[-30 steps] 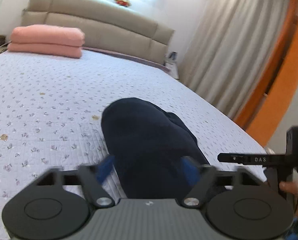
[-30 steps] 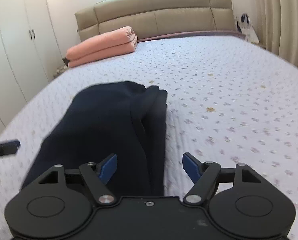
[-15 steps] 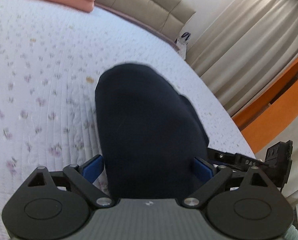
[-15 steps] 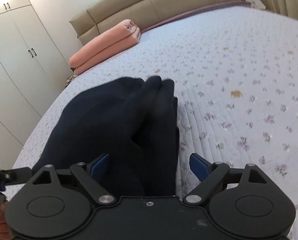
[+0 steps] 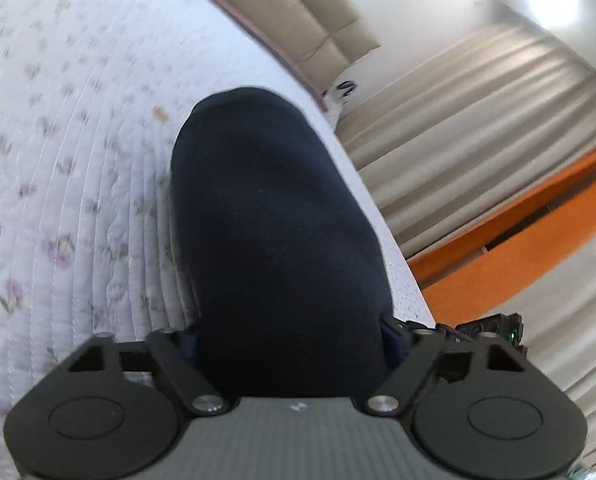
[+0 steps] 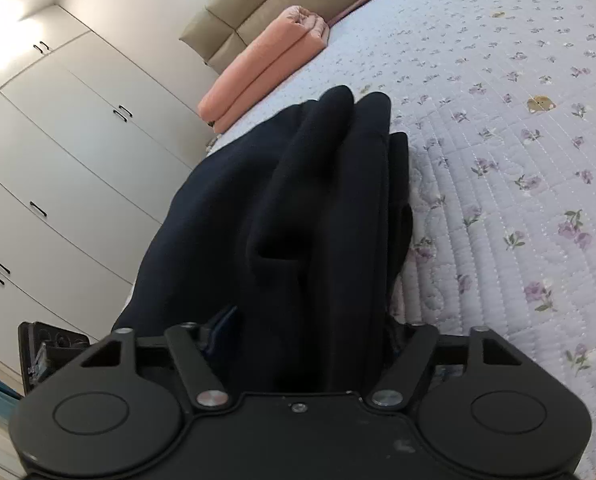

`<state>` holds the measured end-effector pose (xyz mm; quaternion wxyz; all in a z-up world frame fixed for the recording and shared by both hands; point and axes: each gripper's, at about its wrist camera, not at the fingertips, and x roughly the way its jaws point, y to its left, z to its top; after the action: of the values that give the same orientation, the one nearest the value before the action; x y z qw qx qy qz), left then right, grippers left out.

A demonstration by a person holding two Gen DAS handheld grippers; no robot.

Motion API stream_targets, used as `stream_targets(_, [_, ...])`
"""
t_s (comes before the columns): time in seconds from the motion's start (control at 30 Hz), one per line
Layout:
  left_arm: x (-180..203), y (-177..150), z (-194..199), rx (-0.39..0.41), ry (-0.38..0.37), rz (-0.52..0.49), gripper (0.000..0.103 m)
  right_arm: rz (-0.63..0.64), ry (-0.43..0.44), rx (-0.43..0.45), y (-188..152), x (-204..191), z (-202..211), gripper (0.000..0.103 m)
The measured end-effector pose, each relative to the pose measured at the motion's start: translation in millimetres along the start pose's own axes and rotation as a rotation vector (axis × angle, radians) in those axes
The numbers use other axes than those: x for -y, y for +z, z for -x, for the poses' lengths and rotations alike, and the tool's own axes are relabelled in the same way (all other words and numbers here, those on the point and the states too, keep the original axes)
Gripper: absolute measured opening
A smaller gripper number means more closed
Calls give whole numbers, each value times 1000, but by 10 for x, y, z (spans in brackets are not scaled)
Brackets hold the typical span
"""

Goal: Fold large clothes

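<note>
A folded navy garment point(image 5: 270, 208) lies as a thick bundle on the flowered bed cover point(image 5: 58, 160). My left gripper point(image 5: 292, 344) straddles its near end. The jaws are closing, and the cloth fills the gap and covers most of both blue pads. In the right wrist view the same garment point(image 6: 298, 200) shows several stacked folds. My right gripper point(image 6: 308, 332) is closing around its near end, with the left pad point(image 6: 222, 328) against the cloth and the other pad hidden behind it.
A pink folded blanket point(image 6: 266, 64) lies by the beige headboard point(image 6: 258, 4). White wardrobe doors point(image 6: 58, 140) stand beyond the bed's left side. Curtains point(image 5: 478, 120) and an orange panel point(image 5: 518, 240) are past the right edge. The bed cover point(image 6: 518, 160) stretches to the right.
Both grippers have sunk toward the bed and rolled, so the room now looks tilted. Their jaws first spread wider, then closed in on the garment's near end, which now hides the pads.
</note>
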<state>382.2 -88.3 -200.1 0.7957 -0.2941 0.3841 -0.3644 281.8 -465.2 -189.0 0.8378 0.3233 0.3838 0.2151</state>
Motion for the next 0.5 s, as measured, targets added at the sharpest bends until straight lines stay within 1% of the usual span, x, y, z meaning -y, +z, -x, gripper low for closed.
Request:
stream_targets(0.03, [14,8,19,4,-7,-6,71,6,7,9,0,-24,26,71])
stream_targets(0.07, [25,27,42,8,-17,-11,68,13,9,16,-1,-52,42,68])
stream_targets(0.13, [55,73,98,16,-42,-13,66,35,16,30,4,-147,95,63])
stream_targets(0.2, [102,96,208,34,-73,-31,65,51,36,46,16,-279,159,60])
stream_targets(0.27, [202,124,422,63,-92,-67,65,79,63,52,7,-516,233,60])
stream_targets(0.37, [322,130,923,117,-106,-102,65,138,90,51,-66,-977,333,60])
stream_targets(0.5, [432,6,1704,187,-92,-128,65,186,139,52,-272,-1645,392,60])
